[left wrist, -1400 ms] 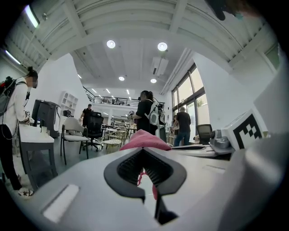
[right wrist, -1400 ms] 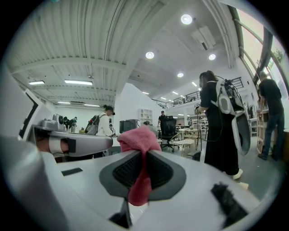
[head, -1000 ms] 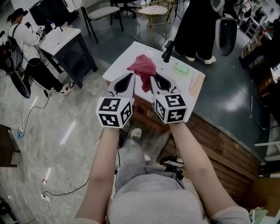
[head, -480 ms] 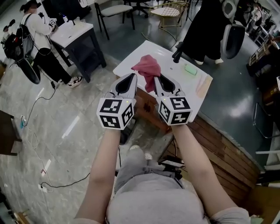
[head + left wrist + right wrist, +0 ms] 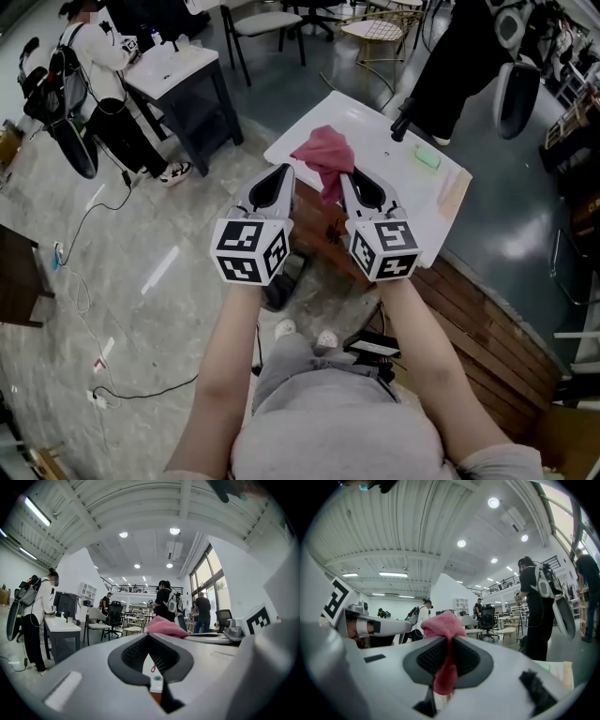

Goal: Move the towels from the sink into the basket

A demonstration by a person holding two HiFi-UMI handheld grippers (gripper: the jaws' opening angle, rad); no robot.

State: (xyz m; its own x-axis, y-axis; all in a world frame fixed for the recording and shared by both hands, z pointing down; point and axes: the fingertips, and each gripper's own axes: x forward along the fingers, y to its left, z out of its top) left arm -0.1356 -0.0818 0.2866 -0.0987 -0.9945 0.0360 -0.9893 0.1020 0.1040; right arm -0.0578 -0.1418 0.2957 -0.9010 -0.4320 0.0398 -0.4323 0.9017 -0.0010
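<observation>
A pink towel (image 5: pixel 325 155) hangs bunched from the tips of my right gripper (image 5: pixel 349 178), which is shut on it and held level in front of the person's body. In the right gripper view the towel (image 5: pixel 444 674) is pinched between the black pads and droops below my right gripper (image 5: pixel 451 638). My left gripper (image 5: pixel 284 171) is level beside it, jaws together with nothing in them. In the left gripper view my left gripper (image 5: pixel 149 635) points past the towel (image 5: pixel 165 626). Beyond lies the white sink counter (image 5: pixel 394 183) with a black faucet (image 5: pixel 405 120). No basket is in sight.
A green sponge (image 5: pixel 427 157) lies on the counter. A dark desk with a white top (image 5: pixel 178 75) stands at left, a person with a backpack (image 5: pixel 89 52) beside it. Another person in black (image 5: pixel 459 56) stands behind the counter. Cables trail over the marble floor (image 5: pixel 122 281); wooden boards (image 5: pixel 487 309) at right.
Both grippers have travelled together with the towel still gripped in the right one. The person has stepped, and the counter and desk now sit further right in the head view.
</observation>
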